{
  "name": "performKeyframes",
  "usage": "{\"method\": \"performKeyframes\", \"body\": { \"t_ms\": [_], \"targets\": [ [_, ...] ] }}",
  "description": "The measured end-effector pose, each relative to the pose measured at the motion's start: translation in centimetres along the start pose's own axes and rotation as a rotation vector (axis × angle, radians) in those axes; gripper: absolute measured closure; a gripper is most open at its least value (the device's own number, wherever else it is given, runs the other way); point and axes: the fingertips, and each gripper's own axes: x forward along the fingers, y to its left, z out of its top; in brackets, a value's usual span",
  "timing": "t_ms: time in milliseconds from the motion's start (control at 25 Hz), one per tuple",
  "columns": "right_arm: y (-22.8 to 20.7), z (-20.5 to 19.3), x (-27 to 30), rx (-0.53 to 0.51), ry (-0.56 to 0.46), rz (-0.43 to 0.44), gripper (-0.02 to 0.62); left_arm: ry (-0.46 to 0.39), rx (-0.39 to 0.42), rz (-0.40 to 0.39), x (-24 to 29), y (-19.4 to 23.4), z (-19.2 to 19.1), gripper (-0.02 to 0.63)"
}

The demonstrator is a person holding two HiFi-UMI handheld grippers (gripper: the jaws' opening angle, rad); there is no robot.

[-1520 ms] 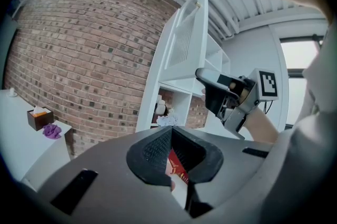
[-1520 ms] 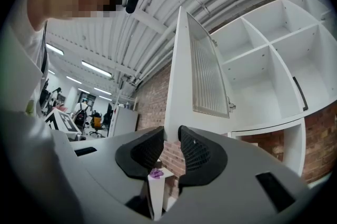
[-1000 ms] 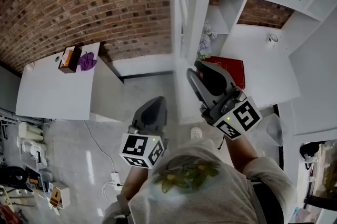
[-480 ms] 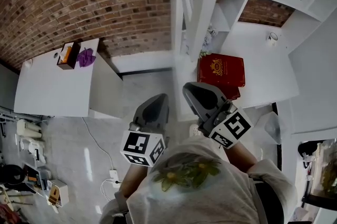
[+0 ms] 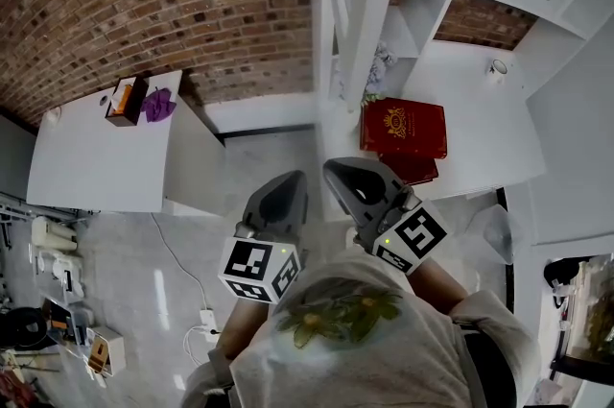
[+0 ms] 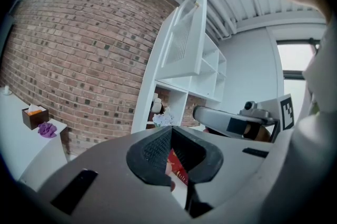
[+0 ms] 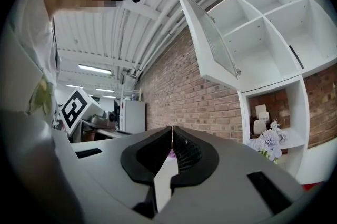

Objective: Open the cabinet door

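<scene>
Compared with a second before, the right gripper [image 5: 336, 174] had dropped from beside the cabinet door [image 5: 350, 3] toward the lower centre, uncovering the red box [image 5: 403, 128]. Its jaws had just been closing and met on nothing. The left gripper [image 5: 288, 183] stayed put, jaws together, empty. The door stood swung open at upper centre.

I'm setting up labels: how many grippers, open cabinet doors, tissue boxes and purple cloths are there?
Grippers: 2, the left gripper and the right gripper, whose jaws have just closed on nothing
Open cabinet door: 1
Tissue box: 1
Purple cloth: 1
Total: 5
</scene>
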Motion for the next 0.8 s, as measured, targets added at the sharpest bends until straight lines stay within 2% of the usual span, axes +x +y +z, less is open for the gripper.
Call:
{"method": "performKeyframes", "body": {
  "t_ms": [800],
  "targets": [
    [0.74, 0.02, 0.76, 0.013, -0.003, 0.05, 0.569, -0.017, -0.004, 0.062, -0.84, 0.66, 0.3, 0.595]
  ]
}}
